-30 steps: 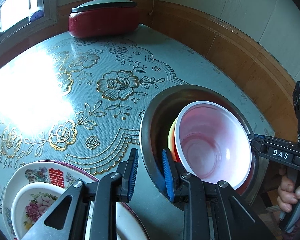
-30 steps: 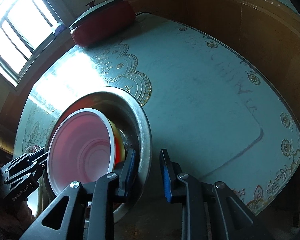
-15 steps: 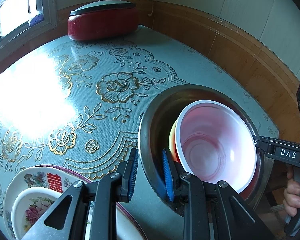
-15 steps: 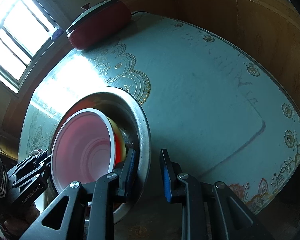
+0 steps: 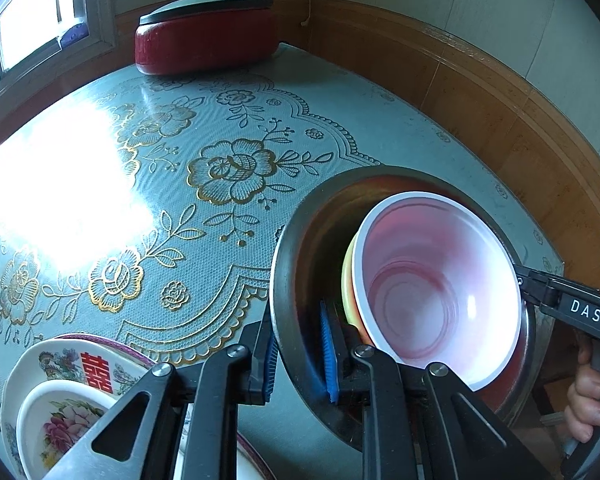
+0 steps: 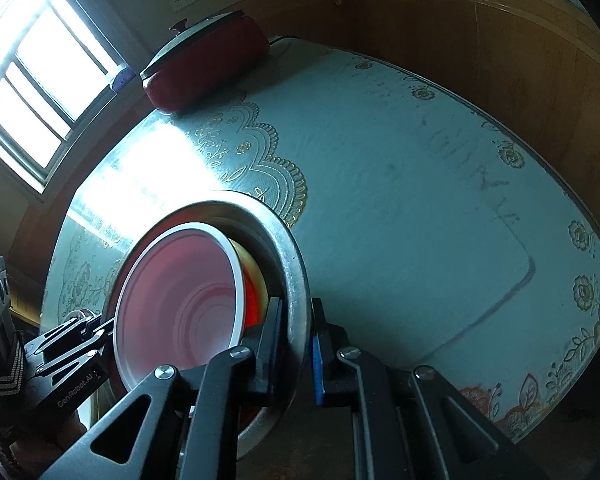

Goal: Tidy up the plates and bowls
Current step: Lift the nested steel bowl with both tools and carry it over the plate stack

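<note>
A steel basin (image 5: pixel 288 240) (image 6: pixel 296 264) is held tilted above the table. Inside it lie a pink bowl with a white rim (image 5: pixel 436 288) (image 6: pixel 180 300) and a yellow-orange bowl (image 5: pixel 348 280) (image 6: pixel 256 276) under it. My left gripper (image 5: pixel 298 354) is shut on the basin's near rim, one finger inside and one outside. My right gripper (image 6: pixel 294 344) is shut on the opposite rim the same way; it also shows in the left wrist view (image 5: pixel 556 300). A floral plate with a red character (image 5: pixel 96 364) holds a smaller floral bowl (image 5: pixel 60 428) at the lower left.
A red lidded cooker (image 5: pixel 204 36) (image 6: pixel 208 64) stands at the table's far edge by the window. The table carries a blue cloth with gold flowers (image 5: pixel 228 168). A wood-panelled wall (image 5: pixel 480 100) runs along the right side.
Both grippers have risen with the basin between them. The basin and its bowls sit slightly higher and closer, and the floral plate has dropped lower in the left wrist view.
</note>
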The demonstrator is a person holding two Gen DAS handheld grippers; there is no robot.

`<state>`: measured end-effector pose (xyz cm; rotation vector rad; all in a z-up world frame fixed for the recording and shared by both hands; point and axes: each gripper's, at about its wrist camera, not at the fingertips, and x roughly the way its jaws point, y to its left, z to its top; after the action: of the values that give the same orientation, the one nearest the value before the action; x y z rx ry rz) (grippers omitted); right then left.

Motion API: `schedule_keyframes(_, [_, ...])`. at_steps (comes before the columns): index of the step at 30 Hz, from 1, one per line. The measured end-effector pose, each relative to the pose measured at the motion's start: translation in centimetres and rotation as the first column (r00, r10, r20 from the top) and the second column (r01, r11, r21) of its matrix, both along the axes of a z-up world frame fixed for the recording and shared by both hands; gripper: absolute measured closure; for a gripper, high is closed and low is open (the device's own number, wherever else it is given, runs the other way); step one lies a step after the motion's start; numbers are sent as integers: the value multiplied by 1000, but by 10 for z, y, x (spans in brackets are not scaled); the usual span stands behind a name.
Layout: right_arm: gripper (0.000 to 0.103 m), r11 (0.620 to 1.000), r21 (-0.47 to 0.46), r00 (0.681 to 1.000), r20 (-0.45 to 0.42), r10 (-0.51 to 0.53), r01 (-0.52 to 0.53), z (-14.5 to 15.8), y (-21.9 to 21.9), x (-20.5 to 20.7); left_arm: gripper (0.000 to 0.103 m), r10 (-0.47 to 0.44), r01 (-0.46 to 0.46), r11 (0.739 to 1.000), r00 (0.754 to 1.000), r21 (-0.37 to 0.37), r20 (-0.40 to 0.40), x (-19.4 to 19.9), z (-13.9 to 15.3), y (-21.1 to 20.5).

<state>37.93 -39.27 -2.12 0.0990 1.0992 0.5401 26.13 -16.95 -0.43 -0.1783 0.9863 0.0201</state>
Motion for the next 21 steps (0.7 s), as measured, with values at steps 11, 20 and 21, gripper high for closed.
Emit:
schedule_keyframes(11, [93,998,-19,998,26,54,-54,-1,-2,15,85,46,-46,999,999,-7,-4,9,-3,-12])
schedule_keyframes(20, [93,994,29,994,-12,107,-106,-4,-16,43,85,102,-102,995,995,7,23,21,-4,-25])
schedule_keyframes(21, [93,993,39,994,-18,109,-108,-4,-19,45,85,105,-105,994,994,8,27,21,-5,-27])
